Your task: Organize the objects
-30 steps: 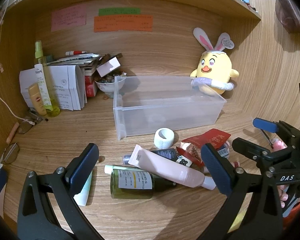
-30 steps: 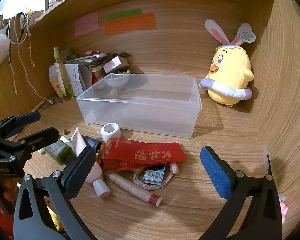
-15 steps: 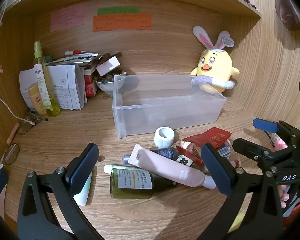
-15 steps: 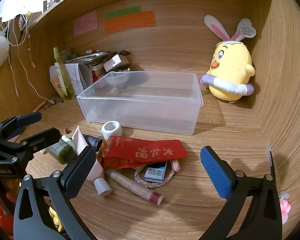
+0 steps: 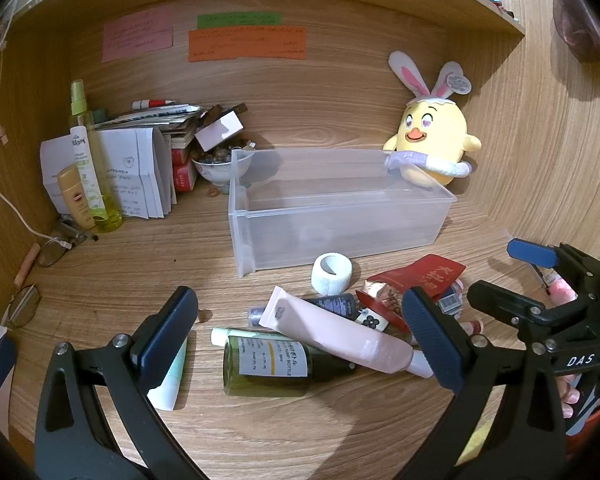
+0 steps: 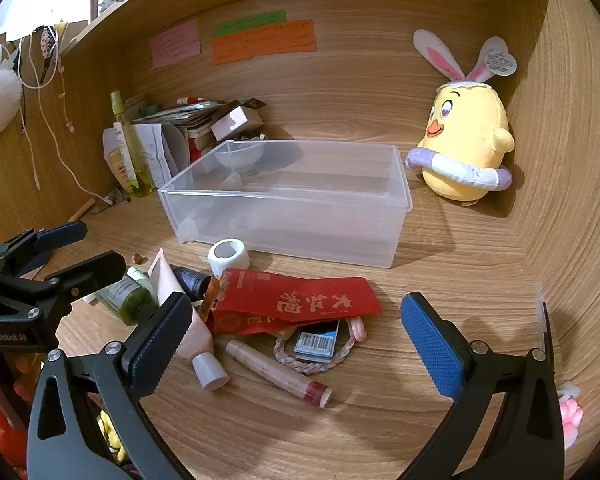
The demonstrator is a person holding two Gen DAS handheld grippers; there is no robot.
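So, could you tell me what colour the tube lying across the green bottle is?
Pale pink tube with a white cap, clearest in the left wrist view.

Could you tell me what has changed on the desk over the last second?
Very little. The right gripper has eased slightly forward and down toward the red packet; the left gripper has barely shifted. Both stay open and empty. The clear bin, pink tube and green bottle lie untouched.
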